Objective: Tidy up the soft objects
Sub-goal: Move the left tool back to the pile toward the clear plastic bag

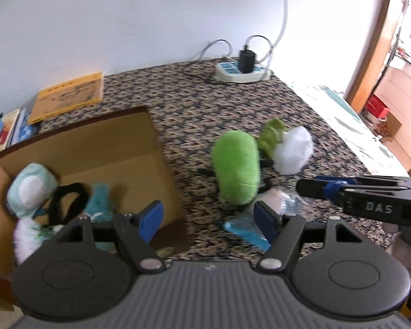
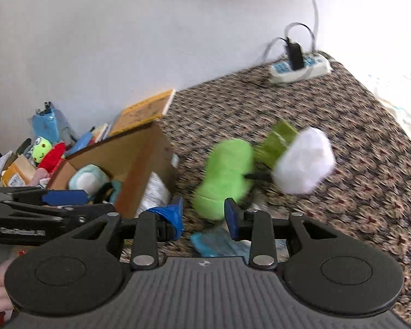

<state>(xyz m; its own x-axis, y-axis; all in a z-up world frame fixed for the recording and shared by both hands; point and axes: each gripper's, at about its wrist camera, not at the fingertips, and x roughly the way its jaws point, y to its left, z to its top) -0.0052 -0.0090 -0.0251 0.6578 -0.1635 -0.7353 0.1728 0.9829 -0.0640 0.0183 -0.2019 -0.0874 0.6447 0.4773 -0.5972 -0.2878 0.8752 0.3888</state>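
Note:
A bright green plush (image 1: 237, 170) (image 2: 224, 172) lies on the patterned tabletop beside a darker green soft piece (image 1: 271, 134) and a white fluffy ball (image 1: 293, 150) (image 2: 304, 161). The open cardboard box (image 1: 96, 142) (image 2: 139, 159) to the left holds a pale teal plush (image 1: 30, 186), a black band and other soft toys. My left gripper (image 1: 208, 219) is open and empty, hovering over the box's right wall. Just short of the green plush my right gripper (image 2: 204, 216) is open with nothing between its fingers. A blue plastic wrapper (image 1: 243, 230) (image 2: 213, 244) lies under both.
A white power strip (image 1: 241, 72) with a black adapter and cables sits at the back by the wall. A yellow booklet (image 1: 68, 96) and books lie behind the box. Toys and clutter (image 2: 46, 150) pile up left of the box. The table edge runs along the right.

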